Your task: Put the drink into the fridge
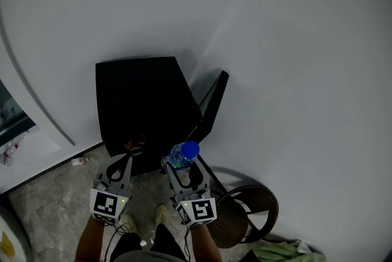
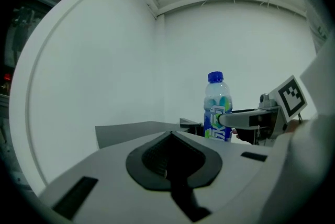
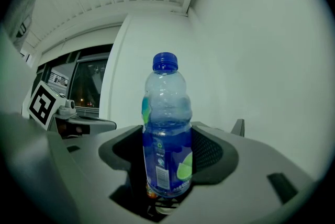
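White wall (image 1: 275, 22) behind; right gripper (image 1: 182, 169) jaws clamp blue-capped bottle (image 3: 166, 129), barcode label.

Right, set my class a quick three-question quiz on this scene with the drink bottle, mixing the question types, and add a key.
1. Which tongs grip the drink bottle? A: left. B: right.
2. True or false: the left tongs hold a can.
3. Fill in: the bottle's cap is ____.

Key:
1. B. The right tongs are closed on the bottle.
2. False. They are shut on nothing.
3. Blue.
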Demonstrator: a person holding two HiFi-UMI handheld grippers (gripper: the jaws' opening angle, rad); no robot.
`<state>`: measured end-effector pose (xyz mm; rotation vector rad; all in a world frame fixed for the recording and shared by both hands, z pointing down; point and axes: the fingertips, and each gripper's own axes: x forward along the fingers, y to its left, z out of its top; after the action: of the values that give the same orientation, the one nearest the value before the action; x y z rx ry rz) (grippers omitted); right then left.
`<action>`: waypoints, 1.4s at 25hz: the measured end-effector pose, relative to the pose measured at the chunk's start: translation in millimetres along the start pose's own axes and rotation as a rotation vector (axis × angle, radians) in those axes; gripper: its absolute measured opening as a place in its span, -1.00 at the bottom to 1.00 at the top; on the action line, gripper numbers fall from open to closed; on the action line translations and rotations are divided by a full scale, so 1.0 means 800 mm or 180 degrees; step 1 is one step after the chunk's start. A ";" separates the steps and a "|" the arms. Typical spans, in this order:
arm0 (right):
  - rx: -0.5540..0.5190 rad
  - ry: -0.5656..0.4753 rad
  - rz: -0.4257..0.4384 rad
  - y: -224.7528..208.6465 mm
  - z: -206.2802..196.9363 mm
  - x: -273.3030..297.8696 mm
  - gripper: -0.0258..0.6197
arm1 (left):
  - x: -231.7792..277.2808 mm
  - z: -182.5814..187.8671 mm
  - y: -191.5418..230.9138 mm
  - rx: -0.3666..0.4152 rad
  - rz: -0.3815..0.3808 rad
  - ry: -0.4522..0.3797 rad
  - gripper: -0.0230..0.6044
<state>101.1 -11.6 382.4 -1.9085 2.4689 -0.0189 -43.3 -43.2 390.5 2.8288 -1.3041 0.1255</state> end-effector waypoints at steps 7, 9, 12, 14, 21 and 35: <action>-0.0001 0.0041 0.0261 -0.019 -0.056 0.021 0.03 | 0.037 -0.053 -0.015 -0.0066 0.0118 0.0118 -0.92; -0.0002 0.0063 0.0293 -0.025 -0.077 0.026 0.03 | 0.045 -0.071 -0.016 -0.0085 0.0134 0.0140 -0.92; 0.0004 0.0083 0.0338 -0.032 -0.109 0.033 0.03 | 0.054 -0.104 -0.015 -0.0113 0.0184 0.0101 -0.92; 0.0002 0.0089 0.0376 -0.035 -0.130 0.037 0.03 | 0.058 -0.124 -0.015 -0.0119 0.0204 0.0150 -0.92; 0.0023 0.0095 0.0414 -0.045 -0.213 0.055 0.03 | 0.077 -0.199 -0.013 -0.0037 0.0319 0.0232 -0.92; 0.0058 0.0119 0.0398 -0.065 -0.334 0.115 0.03 | 0.120 -0.305 0.011 -0.0071 0.0454 0.0222 -0.92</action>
<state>121.9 -114.4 649.6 -1.7595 2.5976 -0.0757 -3.2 -107.7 641.7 2.6854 -1.4815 0.2088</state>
